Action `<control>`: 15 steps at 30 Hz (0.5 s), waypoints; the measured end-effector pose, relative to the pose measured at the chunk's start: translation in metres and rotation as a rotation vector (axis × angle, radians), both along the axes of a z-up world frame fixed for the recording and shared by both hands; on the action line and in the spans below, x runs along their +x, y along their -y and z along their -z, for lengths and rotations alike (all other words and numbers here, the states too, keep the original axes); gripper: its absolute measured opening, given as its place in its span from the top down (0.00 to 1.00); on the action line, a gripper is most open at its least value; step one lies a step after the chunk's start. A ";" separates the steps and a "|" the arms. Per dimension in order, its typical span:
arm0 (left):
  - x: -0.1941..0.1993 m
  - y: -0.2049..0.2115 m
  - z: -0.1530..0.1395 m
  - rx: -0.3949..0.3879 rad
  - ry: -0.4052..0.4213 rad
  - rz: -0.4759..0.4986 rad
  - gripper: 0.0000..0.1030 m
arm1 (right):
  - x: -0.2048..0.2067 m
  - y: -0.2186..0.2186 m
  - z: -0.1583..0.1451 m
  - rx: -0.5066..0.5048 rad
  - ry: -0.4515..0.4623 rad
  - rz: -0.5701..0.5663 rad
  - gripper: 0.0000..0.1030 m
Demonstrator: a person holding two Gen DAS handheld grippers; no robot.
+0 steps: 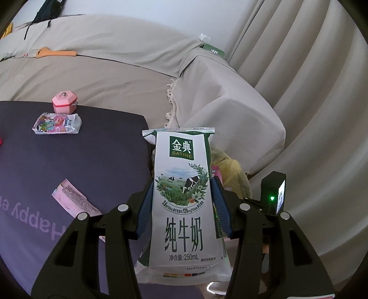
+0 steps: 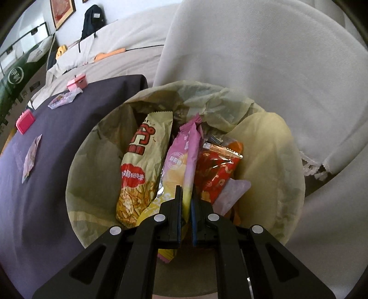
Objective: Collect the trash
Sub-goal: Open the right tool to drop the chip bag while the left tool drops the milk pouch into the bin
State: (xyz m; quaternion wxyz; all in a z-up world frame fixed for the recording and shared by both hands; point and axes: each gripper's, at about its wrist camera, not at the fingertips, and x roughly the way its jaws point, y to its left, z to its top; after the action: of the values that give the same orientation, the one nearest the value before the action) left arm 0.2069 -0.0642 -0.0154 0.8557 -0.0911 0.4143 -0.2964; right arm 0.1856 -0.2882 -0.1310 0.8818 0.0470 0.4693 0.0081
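Where a dark purple cloth covers the desk (image 1: pixel 69 161), three things lie on it in the left wrist view: a crumpled colourful wrapper (image 1: pixel 57 123) near the far edge, a small pink box (image 1: pixel 64 102) just behind it, and a flat pink wrapper (image 1: pixel 74 200) nearer the camera. Behind the desk runs a sofa (image 1: pixel 103 69) under a beige cover, with an orange object (image 1: pixel 56 53) lying on it and pale curtains (image 1: pixel 310 69) to the right. A small green clock (image 1: pixel 214 51) shows beyond the sofa arm.

The left gripper (image 1: pixel 181 202) has its fingers (image 1: pixel 147 207) pinching a white and green milk carton (image 1: pixel 184 184), held upright by its two sides in the air past the desk's right edge. Beyond it only a scrap of yellow liner shows.

The right wrist view gives what that one hides: a waste bin (image 2: pixel 276 161) lined with a yellowish bag, standing just beside the desk's corner and holding a noodle-snack packet (image 2: pixel 140 165) on the left and a red packet (image 2: pixel 216 170) on the right. The right gripper (image 2: pixel 186 202) has its fingers (image 2: pixel 177 207) pressed nearly together on a pink and yellow crisp packet (image 2: pixel 184 151), which hangs over the bin's mouth; whether its far end touches the rubbish below is hard to tell. This view also shows a bright pink box (image 2: pixel 25 120) on the desk, a dark backpack (image 2: pixel 93 20) on the sofa back and a framed picture (image 2: pixel 62 11) on the wall.
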 end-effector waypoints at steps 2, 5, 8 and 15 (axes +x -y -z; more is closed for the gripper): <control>-0.001 0.000 0.000 0.001 0.000 0.000 0.55 | 0.000 -0.002 0.001 -0.010 -0.006 -0.003 0.92; -0.002 -0.001 -0.001 0.001 0.002 -0.002 0.55 | 0.003 -0.006 0.003 -0.013 -0.016 -0.011 0.92; -0.002 -0.002 -0.002 -0.001 0.004 -0.002 0.55 | 0.002 -0.007 0.001 0.003 -0.017 -0.013 0.92; -0.004 -0.003 -0.002 -0.009 0.003 -0.001 0.55 | -0.014 -0.002 -0.018 0.034 0.027 0.010 0.88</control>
State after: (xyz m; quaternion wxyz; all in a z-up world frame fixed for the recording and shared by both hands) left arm 0.2033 -0.0614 -0.0131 0.8559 -0.0946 0.4119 -0.2980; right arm 0.1715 -0.2861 -0.1129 0.8872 0.0643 0.4567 0.0124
